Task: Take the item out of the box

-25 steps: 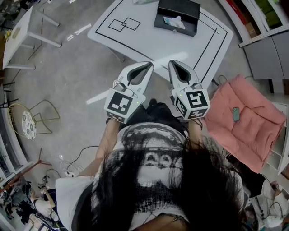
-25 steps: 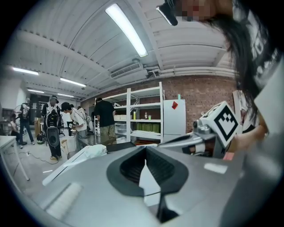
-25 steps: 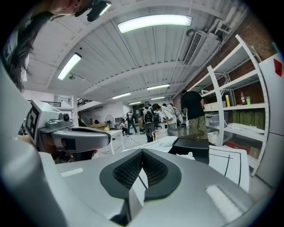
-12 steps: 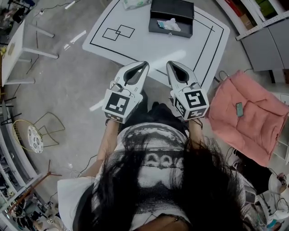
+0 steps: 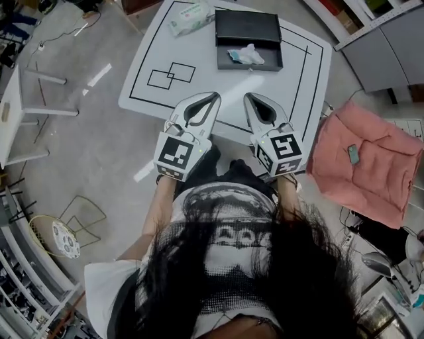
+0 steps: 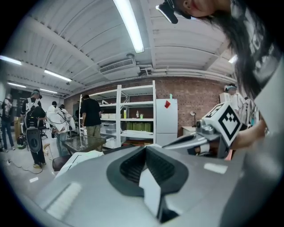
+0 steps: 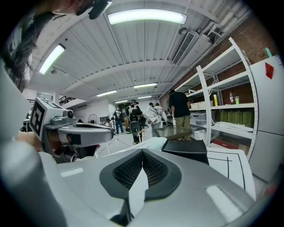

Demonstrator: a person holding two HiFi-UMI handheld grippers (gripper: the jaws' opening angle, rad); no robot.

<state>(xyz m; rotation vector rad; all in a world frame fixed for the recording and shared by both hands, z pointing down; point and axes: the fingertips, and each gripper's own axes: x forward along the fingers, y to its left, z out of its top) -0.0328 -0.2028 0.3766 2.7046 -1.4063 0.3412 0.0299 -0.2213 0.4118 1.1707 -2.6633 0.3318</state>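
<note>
The white crumpled item [image 5: 246,54] lies inside the open black box [image 5: 248,26], against its near wall. The box stands on the far part of the white surface [image 5: 199,53]. Item and box are well apart from both tools and beyond them, almost straight ahead of the right tool [image 5: 251,98] and to the far right of the left tool [image 5: 214,98]. The two tools are side by side over the near edge of the surface, pointing toward the box. In the left gripper view the left tool [image 6: 145,147] has its jaws pressed together with nothing between them. The right gripper view shows the right tool [image 7: 142,150] likewise fully closed and empty, with the box [image 7: 185,150] ahead to its right. By count: two tools, one box, one item in it, one packet of wipes [image 5: 190,17] on the surface just left of the box, and one pink cushion [image 5: 371,172] off to the right with one phone [image 5: 353,153] on it.
</note>
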